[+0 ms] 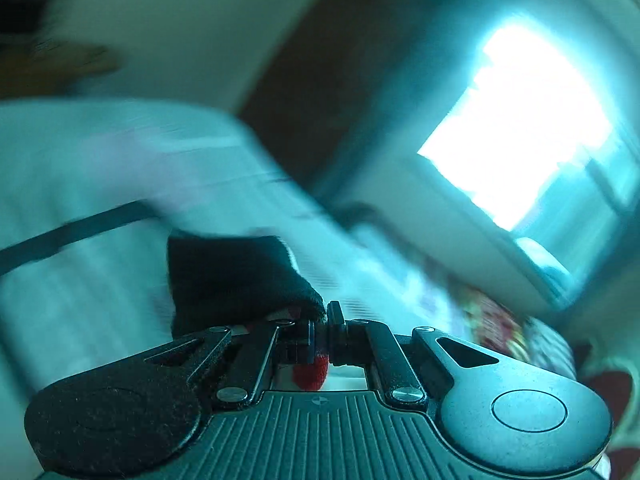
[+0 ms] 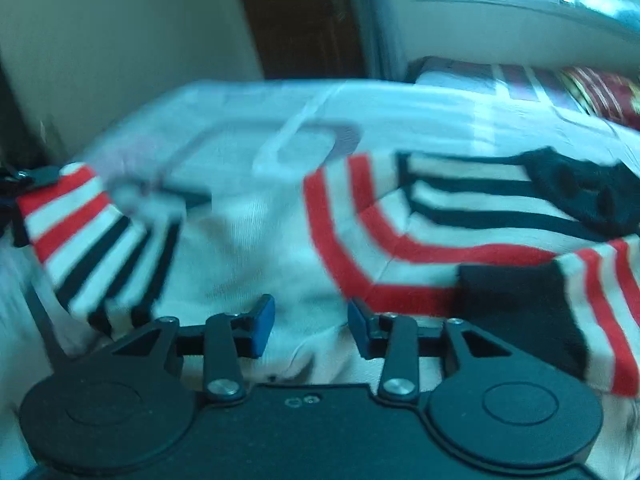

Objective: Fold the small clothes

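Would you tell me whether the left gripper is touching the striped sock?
Touching: in the left wrist view the left gripper is shut on the sock.

From my seat the left cam is mostly motion smear past the gripper (image 1: 320, 322); the sock (image 1: 240, 276) it pinches runs under the jaws, toe hidden.
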Tool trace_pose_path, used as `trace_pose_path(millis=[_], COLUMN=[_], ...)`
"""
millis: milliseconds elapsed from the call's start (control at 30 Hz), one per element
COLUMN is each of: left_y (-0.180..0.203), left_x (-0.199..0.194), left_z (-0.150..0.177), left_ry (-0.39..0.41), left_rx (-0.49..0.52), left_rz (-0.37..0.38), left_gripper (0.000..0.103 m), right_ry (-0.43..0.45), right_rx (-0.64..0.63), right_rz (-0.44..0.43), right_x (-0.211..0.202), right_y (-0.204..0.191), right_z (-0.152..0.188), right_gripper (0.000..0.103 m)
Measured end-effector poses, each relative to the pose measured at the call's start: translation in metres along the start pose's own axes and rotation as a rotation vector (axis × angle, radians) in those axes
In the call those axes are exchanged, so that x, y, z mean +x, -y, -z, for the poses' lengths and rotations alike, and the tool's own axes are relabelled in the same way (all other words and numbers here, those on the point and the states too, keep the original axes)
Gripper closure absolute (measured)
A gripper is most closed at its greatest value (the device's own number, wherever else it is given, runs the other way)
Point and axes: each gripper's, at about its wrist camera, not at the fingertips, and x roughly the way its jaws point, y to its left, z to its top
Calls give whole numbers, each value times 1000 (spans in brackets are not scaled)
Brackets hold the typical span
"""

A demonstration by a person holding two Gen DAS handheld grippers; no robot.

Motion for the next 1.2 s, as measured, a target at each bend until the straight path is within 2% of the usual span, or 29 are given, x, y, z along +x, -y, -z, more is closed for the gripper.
trace_pose_path(millis=[133,333,400,467,500,533,633,667,700,733,767,833,900,1000,1133,1200], left_y=[84,199,229,243,247,247,248,247,241,239,237,229,211,181,141,130], left_x=[31,72,82,94,95,93,71,66,56,49,41,28,31,38,38,40], left_z=[28,125,166,202,216,223,226,222,211,204,196,176,155,139,128,132], left_ry=[-96,-315,-439,-581,-632,-648,-612,-600,-579,-541,-482,-384,-371,-357,-341,-340], left_rx=[111,247,324,367,388,411,463,467,466,475,491,520,503,491,453,468], left_rz=[168,368,393,368,352,334,325,320,317,304,286,259,210,96,-15,-45], left_gripper=[97,97,97,97,97,96,96,84,71,31,11,11,11,11,11,11], right_ry=[68,127,127,120,116,114,111,112,116,120,121,116,107,57,4,22], right_rx=[82,207,261,321,348,370,397,399,397,393,385,352,276,135,-2,3], right_rz=[28,180,228,245,242,235,200,188,172,158,149,131,120,134,213,230], right_x=[-43,-105,-119,-130,-133,-135,-137,-136,-135,-135,-133,-129,-124,-110,-80,-71], right_y=[44,133,161,184,194,201,211,211,211,210,208,201,187,161,139,138], right_z=[-11,0,10,22,26,30,40,39,39,38,35,29,24,24,23,16], right_gripper=[61,59,57,54,54,54,47,44,44,43,42,41,40,41,54,67])
